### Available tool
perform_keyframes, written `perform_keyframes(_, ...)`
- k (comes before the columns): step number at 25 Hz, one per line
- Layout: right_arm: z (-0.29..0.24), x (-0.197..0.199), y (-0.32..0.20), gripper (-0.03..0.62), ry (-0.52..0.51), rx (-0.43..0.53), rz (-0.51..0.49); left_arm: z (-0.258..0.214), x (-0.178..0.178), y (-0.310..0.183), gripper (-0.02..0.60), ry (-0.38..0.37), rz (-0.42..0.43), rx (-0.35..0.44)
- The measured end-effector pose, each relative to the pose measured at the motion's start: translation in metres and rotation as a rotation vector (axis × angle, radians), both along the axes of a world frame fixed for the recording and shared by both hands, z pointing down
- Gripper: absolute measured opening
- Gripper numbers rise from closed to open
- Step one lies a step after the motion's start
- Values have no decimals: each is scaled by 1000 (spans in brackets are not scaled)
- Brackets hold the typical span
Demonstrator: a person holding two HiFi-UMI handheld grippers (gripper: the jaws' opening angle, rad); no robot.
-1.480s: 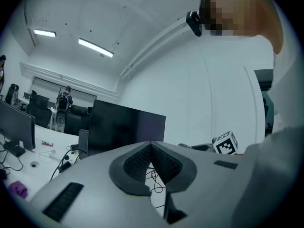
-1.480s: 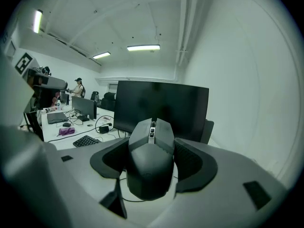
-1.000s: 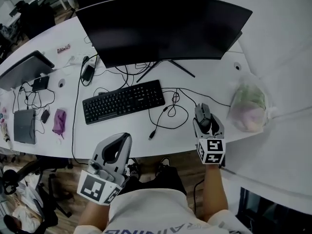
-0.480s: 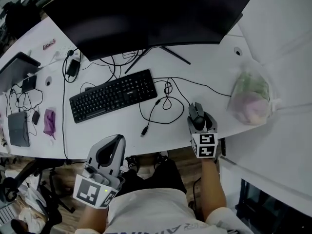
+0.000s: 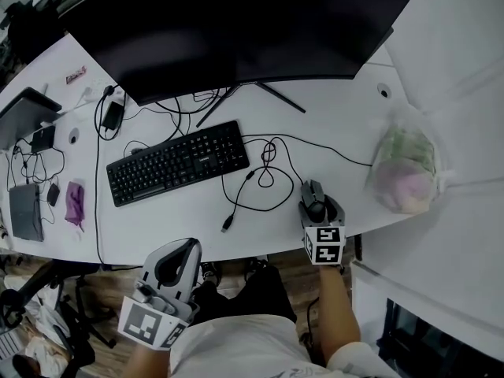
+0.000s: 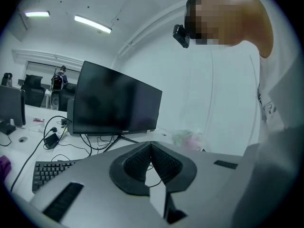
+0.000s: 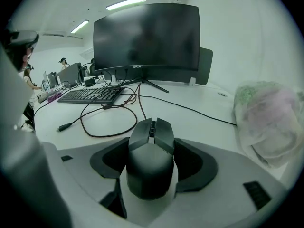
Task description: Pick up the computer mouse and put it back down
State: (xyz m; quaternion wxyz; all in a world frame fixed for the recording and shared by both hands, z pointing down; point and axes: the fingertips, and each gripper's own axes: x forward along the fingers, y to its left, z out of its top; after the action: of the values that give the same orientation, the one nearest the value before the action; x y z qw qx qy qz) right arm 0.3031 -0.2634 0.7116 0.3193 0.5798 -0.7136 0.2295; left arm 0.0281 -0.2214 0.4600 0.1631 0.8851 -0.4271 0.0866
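A black wired computer mouse (image 7: 150, 163) sits between the jaws of my right gripper (image 7: 152, 148), whose dark pads press on both its sides. In the head view the mouse (image 5: 313, 198) and right gripper (image 5: 316, 205) are near the front edge of the white desk (image 5: 197, 219), right of centre. I cannot tell whether the mouse rests on the desk or hangs just above it. Its cable (image 5: 335, 152) runs back toward the monitor. My left gripper (image 5: 175, 268) is held off the desk's front edge, shut with nothing in it; its pads (image 6: 142, 159) meet at their tips.
A black keyboard (image 5: 178, 162) lies left of the mouse, with a looped loose cable (image 5: 253, 186) between them. A large dark monitor (image 5: 236, 30) stands at the back. A plastic bag (image 5: 403, 170) with contents sits right of the mouse. Small devices and cables lie far left.
The right gripper with the mouse has drawn a little back toward the desk's front edge. The head camera has shifted. The left gripper stays low off the desk.
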Motion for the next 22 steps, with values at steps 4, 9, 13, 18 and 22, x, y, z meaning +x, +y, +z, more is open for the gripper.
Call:
perform_keyframes(4,5,-1,2,301,-4,0,5,0,-3,2,8,0,-11,-3)
perform_keyframes(9,7,-2,2,301,-15,-3,6,-3,-7,5,8,4,-20,-2)
perform_keyframes(13,-2,-1,0,302,-5,11,1,-11,-8,7,8,12,-15,14)
perform_keyframes(18,-44,-3,-10,302,-5,94,-5,-27,-9,8,8,25,-3,52)
perform_keyframes(22,-86,-14,-10,302,-35,163,-22,-41,-12,10,8,36,5,69)
